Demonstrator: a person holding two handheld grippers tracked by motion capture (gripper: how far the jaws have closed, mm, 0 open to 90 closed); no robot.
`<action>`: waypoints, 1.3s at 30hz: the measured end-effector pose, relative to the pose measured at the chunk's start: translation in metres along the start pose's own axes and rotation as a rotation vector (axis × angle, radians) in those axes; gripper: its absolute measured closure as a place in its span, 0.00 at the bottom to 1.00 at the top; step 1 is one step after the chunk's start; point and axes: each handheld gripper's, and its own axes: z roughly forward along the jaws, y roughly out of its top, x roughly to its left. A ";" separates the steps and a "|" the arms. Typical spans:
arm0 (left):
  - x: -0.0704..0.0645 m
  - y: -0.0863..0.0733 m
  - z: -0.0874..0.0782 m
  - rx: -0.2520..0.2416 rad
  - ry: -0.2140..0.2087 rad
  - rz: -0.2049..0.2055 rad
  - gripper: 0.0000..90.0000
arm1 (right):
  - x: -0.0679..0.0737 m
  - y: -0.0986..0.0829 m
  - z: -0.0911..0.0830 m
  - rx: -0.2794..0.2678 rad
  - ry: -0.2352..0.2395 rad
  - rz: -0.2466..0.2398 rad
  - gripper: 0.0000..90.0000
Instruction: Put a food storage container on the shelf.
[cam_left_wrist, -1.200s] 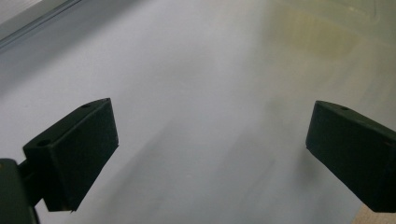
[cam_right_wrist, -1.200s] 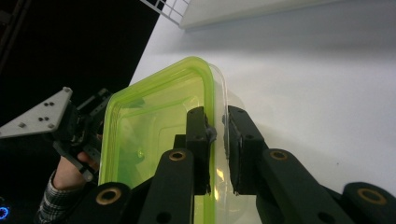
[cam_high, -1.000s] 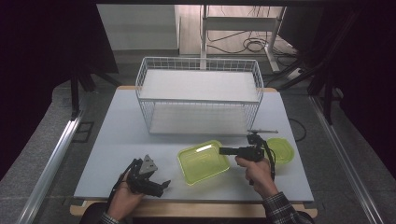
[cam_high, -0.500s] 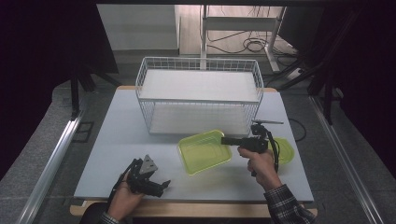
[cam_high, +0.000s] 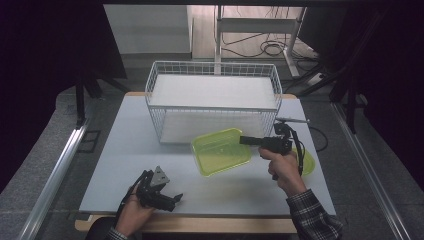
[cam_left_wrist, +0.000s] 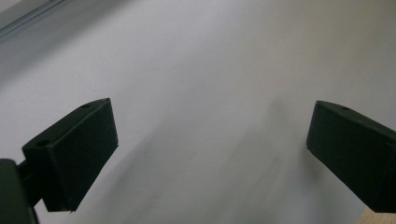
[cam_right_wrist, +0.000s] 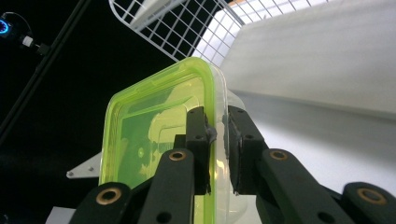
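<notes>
High view: the right tongs (cam_high: 246, 140) are closed on the near-right rim of a yellow-green lidded container (cam_high: 221, 151), which lies just ahead of them and to their left, held above the desk (cam_high: 120, 150) directly in front of the white wire basket (cam_high: 212, 100); whether it touches the basket cannot be told; a second yellow-green piece (cam_high: 307, 162) lies on the desk beneath and behind the right hand (cam_high: 280, 165). Right gripper view: the two jaws of the right tongs (cam_right_wrist: 217, 135) pinch the container's edge between them — green lid (cam_right_wrist: 154, 135) on one side, clear wall on the other; the basket's mesh (cam_right_wrist: 187, 23) rises beyond the jaw tips. Left gripper view: the left tongs (cam_left_wrist: 210, 149) stand wide apart and hold nothing — bare desk surface (cam_left_wrist: 210, 70) lies between and ahead of them; in the high view the left tongs (cam_high: 175, 199) rest near the desk's front edge, well apart from the container.
</notes>
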 end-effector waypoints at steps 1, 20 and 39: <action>0.000 0.000 0.000 0.000 -0.002 -0.001 0.02 | 0.003 0.004 -0.001 -0.002 0.001 -0.002 0.89; 0.001 0.000 0.000 -0.003 -0.003 0.000 0.02 | 0.032 0.041 -0.009 -0.047 0.024 -0.033 0.89; 0.004 0.000 -0.003 -0.023 -0.015 -0.024 0.02 | 0.055 0.080 -0.007 -0.111 -0.011 -0.074 0.89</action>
